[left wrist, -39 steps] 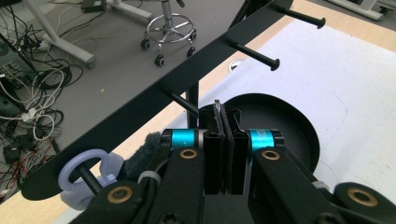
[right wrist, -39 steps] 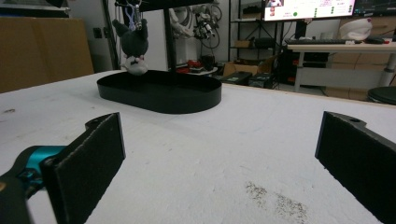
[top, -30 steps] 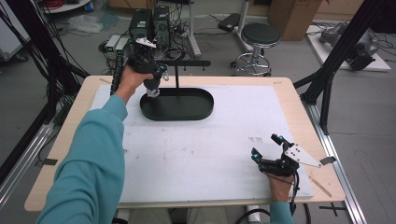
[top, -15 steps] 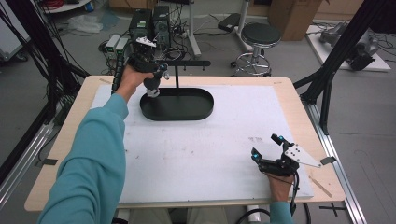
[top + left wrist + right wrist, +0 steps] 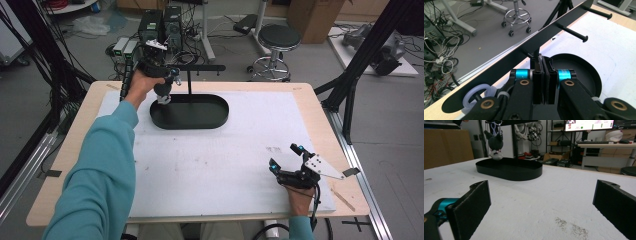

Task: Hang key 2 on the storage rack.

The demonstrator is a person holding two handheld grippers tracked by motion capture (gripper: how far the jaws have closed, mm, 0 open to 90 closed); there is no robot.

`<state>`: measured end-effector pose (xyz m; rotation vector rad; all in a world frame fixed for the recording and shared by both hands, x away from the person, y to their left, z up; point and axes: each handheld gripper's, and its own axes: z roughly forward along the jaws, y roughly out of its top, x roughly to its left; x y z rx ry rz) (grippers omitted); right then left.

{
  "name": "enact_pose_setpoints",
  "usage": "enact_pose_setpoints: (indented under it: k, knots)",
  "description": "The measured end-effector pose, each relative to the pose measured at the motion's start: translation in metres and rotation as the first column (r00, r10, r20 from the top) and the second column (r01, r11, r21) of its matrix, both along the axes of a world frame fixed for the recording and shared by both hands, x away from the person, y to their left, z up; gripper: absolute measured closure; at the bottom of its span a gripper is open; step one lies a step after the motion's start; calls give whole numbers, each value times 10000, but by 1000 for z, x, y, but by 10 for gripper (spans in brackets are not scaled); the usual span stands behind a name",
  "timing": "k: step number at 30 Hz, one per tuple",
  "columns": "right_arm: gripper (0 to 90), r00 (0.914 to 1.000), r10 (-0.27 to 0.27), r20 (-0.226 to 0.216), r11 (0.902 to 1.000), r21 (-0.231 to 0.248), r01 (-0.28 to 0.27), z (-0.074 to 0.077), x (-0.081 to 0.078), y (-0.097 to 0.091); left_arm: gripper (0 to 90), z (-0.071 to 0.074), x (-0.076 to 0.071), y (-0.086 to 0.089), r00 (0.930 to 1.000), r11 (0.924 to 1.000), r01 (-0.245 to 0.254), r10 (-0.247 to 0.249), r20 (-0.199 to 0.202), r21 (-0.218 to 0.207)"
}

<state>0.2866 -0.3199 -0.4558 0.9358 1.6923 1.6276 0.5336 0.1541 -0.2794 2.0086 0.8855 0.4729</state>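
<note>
High view first: we are holding our left gripper (image 5: 162, 82) up at the black crossbar (image 5: 200, 67) of the hanger stand, above the left end of its oval black tray (image 5: 210, 112) at the far side of the white mat (image 5: 210, 165). A small plush keychain (image 5: 163, 92) is hanging there just under the gripper, dark grey with a whitish lower end, dangling over the tray without resting in it. From the right gripper view the plush keychain (image 5: 495, 146) is looking like a little dark figure hung head down, pale at the bottom, with a thin ring or loop at its top.

Left gripper view is showing our left gripper (image 5: 544, 80) with its jaws pressed together, a thin sliver of metal ring or cord pinched between the pads right below the crossbar (image 5: 524, 62); the plush itself is hidden under the jaws, and we cannot tell exactly which part we are pinching. A pale translucent ring (image 5: 477, 96) is sitting on a peg at the bar's near end, half cut off by the gripper body.

Our right gripper (image 5: 287, 160) is resting low on the mat's near right corner, well apart from the stand, its jaws spread wide with nothing between them. The plush's face is too small and blurred to make out.
</note>
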Motion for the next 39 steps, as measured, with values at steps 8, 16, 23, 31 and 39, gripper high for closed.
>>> enact_pose_setpoints:
  k: [8,16,23,31,39]
  knots:
    - [7,10000,22,-22,10000,15,-22,0,0,0,838,2,-2,-1,9997,9998,-100,104,219,-156]
    - [7,10000,35,-10,10000,-6,-35,0,0,0,699,7,-5,2,9967,9983,-490,509,626,-318]
    - [7,10000,18,-47,10000,-8,-18,0,0,0,259,16,-13,5,9908,9956,-192,313,1320,-918]
    - [7,10000,28,-29,10000,-12,-28,0,0,0,17,23,-35,13,9741,9934,52,209,2251,-1148]
    - [7,10000,31,-60,10000,-39,-31,0,0,1,17,16,-79,41,9550,9902,198,222,2958,-1382]
